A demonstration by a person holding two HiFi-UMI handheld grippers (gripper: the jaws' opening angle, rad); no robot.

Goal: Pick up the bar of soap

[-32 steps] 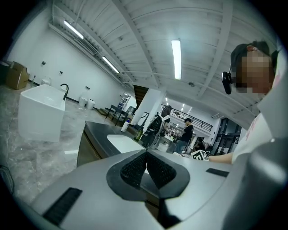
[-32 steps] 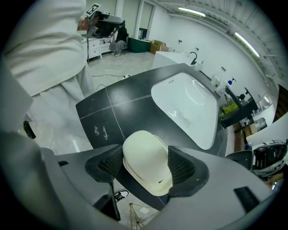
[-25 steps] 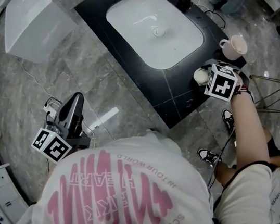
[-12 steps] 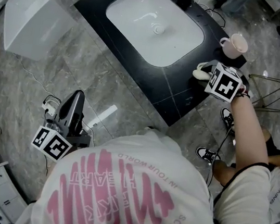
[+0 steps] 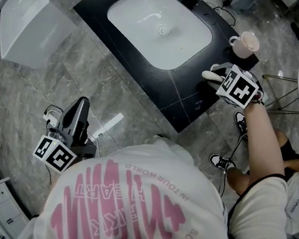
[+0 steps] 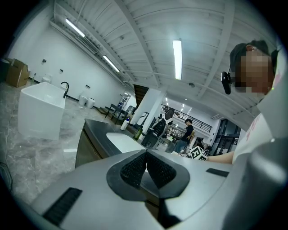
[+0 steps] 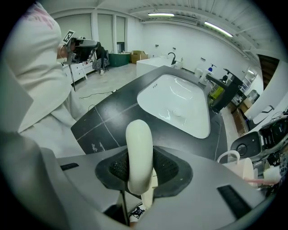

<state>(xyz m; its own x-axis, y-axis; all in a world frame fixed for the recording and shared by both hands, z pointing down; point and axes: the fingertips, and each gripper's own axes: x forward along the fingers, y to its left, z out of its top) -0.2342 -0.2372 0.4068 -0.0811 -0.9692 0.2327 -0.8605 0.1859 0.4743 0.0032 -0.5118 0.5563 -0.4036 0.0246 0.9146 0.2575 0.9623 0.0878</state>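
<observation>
We see a smooth, matt cream bar of soap (image 7: 138,152), a matt black tabletop (image 5: 188,102), a glossy white basin (image 5: 137,18) and a veined grey stone floor (image 5: 60,79).

Black countertop (image 5: 182,100) on grey marble floor (image 5: 47,89): inset white sink (image 5: 145,39), pink mug (image 5: 243,44) at far-right corner.

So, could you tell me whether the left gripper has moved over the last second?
No. The left gripper stays where it was, just as far left of the near corner of the counter.
</observation>
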